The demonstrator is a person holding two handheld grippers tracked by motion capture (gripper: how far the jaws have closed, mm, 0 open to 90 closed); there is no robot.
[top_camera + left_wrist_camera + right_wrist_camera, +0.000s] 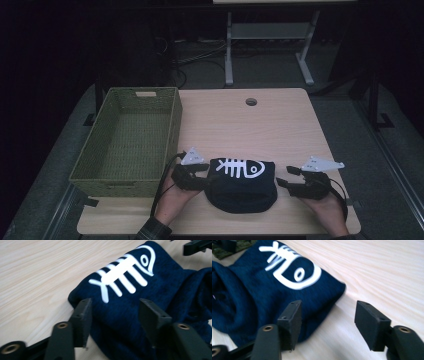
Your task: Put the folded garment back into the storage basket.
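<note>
A folded navy cloth (242, 182) with a white fish-skeleton print lies near the front edge of the wooden table (250, 125). My left gripper (210, 177) sits at the cloth's left end, open. In the left gripper view its jaws (120, 307) stand apart over the cloth (155, 290), and the pads do not press on it. At the cloth's right end my right gripper (281, 181) is open too. In the right gripper view (329, 307) one jaw is by the cloth's (262, 290) corner and the other over bare wood.
A green woven basket (172, 125) with nothing in it stands on the table's left side, close to my left hand. A round cable hole (251, 101) is near the far edge. Beyond the table a white desk frame (229, 50) stands on the dark floor.
</note>
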